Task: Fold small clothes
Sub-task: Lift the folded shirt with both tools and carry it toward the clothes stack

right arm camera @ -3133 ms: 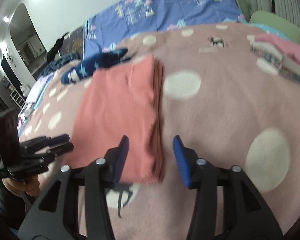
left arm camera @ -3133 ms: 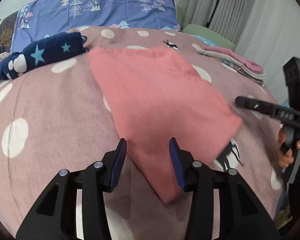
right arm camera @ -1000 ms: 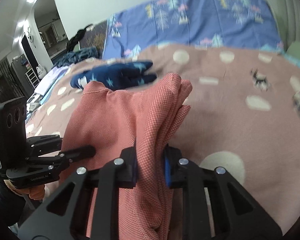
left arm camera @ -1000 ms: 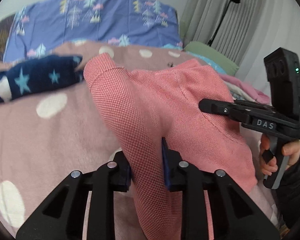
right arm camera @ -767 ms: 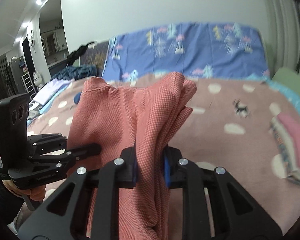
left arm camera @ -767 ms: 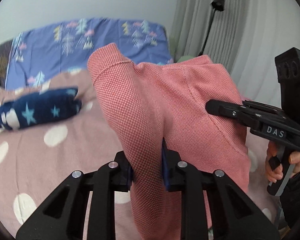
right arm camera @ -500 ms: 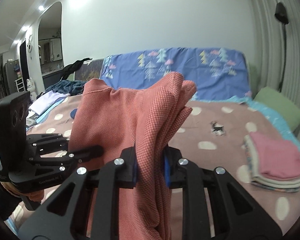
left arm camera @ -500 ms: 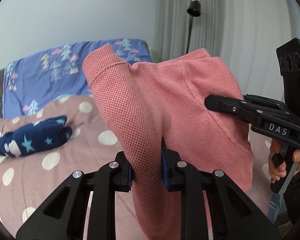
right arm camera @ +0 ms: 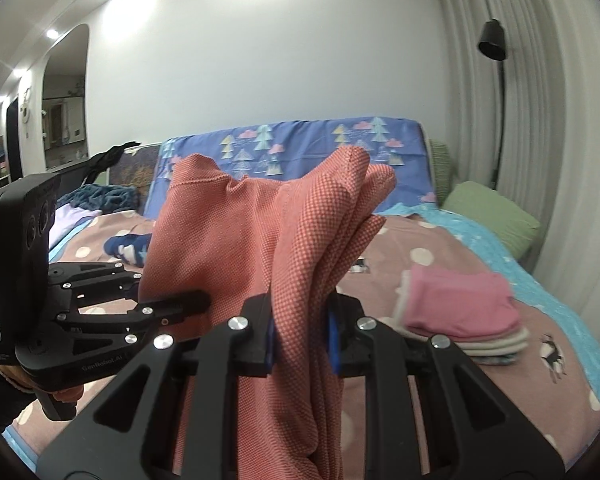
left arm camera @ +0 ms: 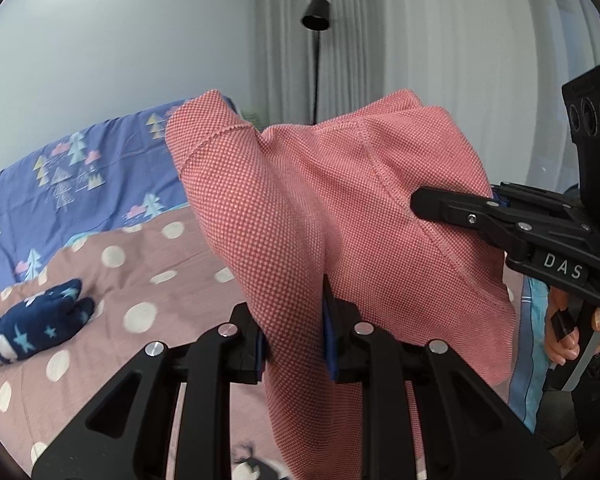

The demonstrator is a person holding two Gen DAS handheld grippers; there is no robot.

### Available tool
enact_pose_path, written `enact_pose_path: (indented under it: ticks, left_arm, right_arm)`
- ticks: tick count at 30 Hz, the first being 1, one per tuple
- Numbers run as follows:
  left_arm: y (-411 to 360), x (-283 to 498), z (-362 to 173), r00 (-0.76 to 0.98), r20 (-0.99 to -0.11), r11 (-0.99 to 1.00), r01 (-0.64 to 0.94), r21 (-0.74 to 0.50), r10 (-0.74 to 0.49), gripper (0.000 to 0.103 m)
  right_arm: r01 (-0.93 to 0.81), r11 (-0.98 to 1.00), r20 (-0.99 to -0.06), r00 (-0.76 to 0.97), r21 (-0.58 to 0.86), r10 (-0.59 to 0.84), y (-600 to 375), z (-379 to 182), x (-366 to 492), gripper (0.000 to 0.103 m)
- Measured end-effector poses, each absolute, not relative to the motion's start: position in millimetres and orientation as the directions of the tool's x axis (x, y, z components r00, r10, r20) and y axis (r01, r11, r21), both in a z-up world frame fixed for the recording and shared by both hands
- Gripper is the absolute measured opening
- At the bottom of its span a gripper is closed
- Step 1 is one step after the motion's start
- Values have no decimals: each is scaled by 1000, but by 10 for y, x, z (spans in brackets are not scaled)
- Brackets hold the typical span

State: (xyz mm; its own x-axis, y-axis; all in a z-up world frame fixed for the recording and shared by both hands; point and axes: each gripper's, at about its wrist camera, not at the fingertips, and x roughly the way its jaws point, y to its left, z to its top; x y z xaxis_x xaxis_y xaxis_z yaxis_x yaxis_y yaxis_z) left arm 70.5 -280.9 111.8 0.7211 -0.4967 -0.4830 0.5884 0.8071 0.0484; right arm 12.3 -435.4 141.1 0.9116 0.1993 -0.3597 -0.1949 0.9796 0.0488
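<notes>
A folded coral-pink knit garment (left arm camera: 340, 216) hangs in the air above the bed, held at two spots. My left gripper (left arm camera: 294, 336) is shut on its left part, with cloth bulging up between the jaws. My right gripper (right arm camera: 300, 328) is shut on the garment's layered right edge (right arm camera: 316, 248). Each gripper shows in the other's view: the right one (left arm camera: 500, 216) at the right side, the left one (right arm camera: 112, 312) at the left side. The garment's lower part hangs below both frames.
The bed has a mauve polka-dot cover (left arm camera: 140, 280) and a blue tree-print pillow (right arm camera: 300, 148). A navy star-print garment (left arm camera: 36, 328) lies at left. A stack of folded clothes (right arm camera: 460, 312) topped with pink lies at right. A green pillow (right arm camera: 492, 212) and floor lamp (right arm camera: 494, 40) stand by the curtains.
Both grippers closed on the garment that lay flat on the bed and lifted it high. The views now tilt up toward the wall and curtains.
</notes>
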Motion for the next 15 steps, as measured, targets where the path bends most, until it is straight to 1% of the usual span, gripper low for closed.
enact_pose_path:
  ticks: [7, 15]
  left_arm:
    - [-3347, 735, 1082, 696, -500, 776, 627, 72, -515, 22]
    - [-3846, 1056, 1011, 662, -534, 740, 666, 96, -526, 23]
  right_arm:
    - [-120, 990, -371, 918, 72, 139, -4863, 1353, 81, 19]
    - [-46, 993, -386, 918, 112, 87, -5314, 1235, 325, 19]
